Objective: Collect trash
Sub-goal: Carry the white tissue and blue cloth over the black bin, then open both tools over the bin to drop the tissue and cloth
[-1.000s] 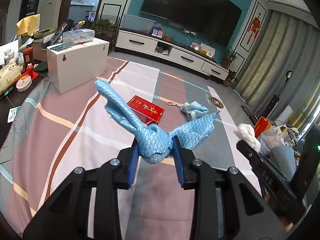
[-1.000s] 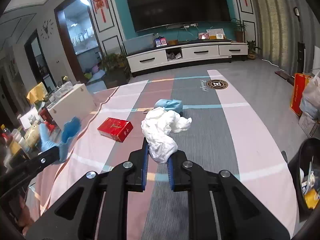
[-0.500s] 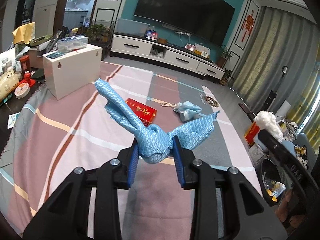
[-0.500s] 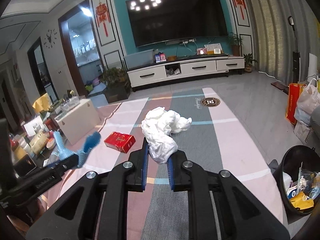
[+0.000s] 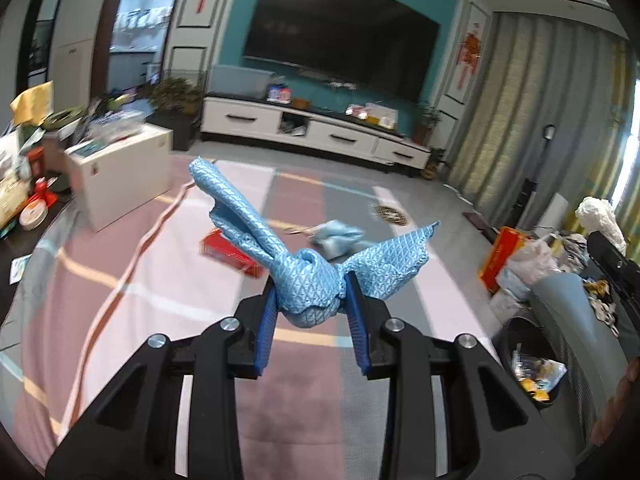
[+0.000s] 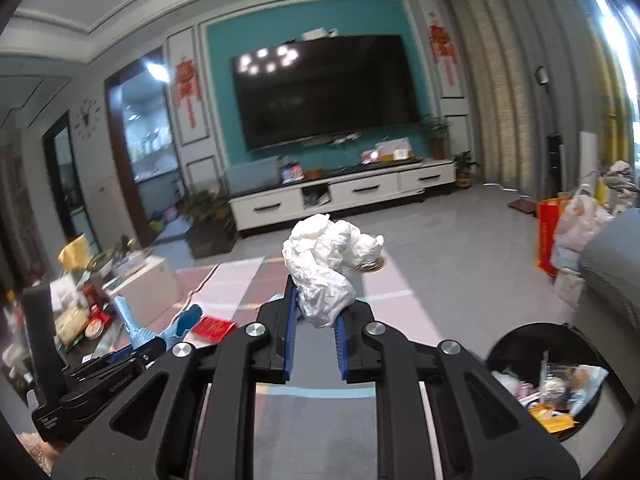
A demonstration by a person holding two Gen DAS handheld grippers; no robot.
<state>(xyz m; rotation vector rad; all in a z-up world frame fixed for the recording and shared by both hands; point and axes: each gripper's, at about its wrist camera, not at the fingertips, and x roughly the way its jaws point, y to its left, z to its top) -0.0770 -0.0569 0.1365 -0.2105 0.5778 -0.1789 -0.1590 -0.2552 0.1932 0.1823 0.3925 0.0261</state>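
My left gripper (image 5: 310,296) is shut on a crumpled blue quilted cloth (image 5: 304,256) and holds it up above the striped rug (image 5: 120,300). My right gripper (image 6: 316,312) is shut on a wad of white crumpled paper (image 6: 326,256), also held in the air. A black trash bin (image 6: 556,384) with several wrappers inside stands at the lower right of the right wrist view, and at the lower right of the left wrist view (image 5: 532,360). A red box (image 5: 228,252) and another blue cloth (image 5: 336,236) lie on the rug ahead.
A white cabinet (image 5: 120,176) stands on the left beside a cluttered dark table (image 5: 24,208). A grey sofa arm (image 5: 572,320) and bags (image 5: 520,264) are on the right. A white TV stand (image 5: 312,132) lines the far wall.
Both grippers have risen and tilted up with their loads held. The trash bin has come closer at the lower right in both views. The floor items look farther away.
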